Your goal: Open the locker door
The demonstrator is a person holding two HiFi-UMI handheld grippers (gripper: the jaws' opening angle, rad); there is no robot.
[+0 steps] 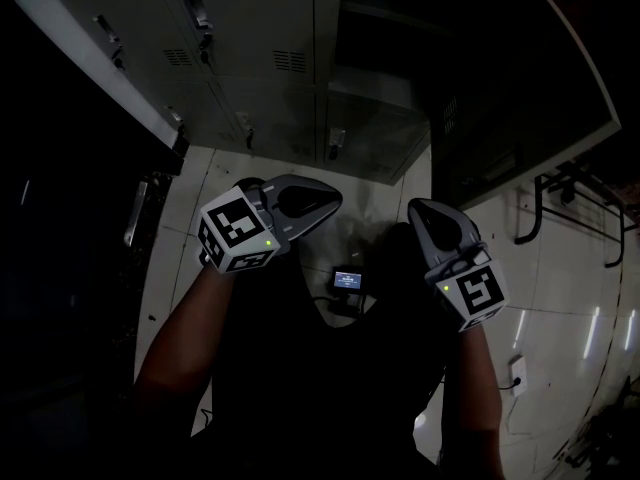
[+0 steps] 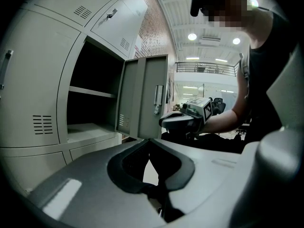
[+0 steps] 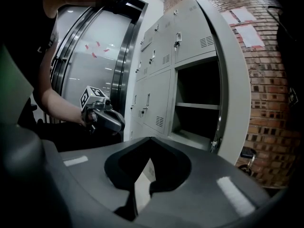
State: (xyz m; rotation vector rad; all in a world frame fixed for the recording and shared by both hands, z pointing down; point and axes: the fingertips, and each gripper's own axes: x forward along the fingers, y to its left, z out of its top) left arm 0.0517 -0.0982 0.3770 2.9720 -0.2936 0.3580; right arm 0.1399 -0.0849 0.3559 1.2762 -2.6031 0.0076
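Observation:
The grey locker door (image 1: 520, 68) stands swung wide open to the right of its dark, empty compartment (image 1: 372, 88). In the left gripper view the door (image 2: 147, 96) shows its handle side next to the shelved compartment (image 2: 90, 99). The right gripper view has the same door (image 3: 232, 89) edge-on. My left gripper (image 1: 330, 205) and right gripper (image 1: 420, 208) hover side by side in front of my body, well short of the lockers. Both are shut with nothing between their jaws. Each appears in the other's view: the right gripper (image 2: 166, 122), the left gripper (image 3: 118, 125).
Closed locker doors (image 1: 250, 48) with small handles fill the bank to the left of the open one. A small device with a lit screen (image 1: 348, 280) lies on the tiled floor below my hands. A dark metal rack (image 1: 570, 203) stands at the right, a brick wall (image 3: 270, 103) behind the lockers.

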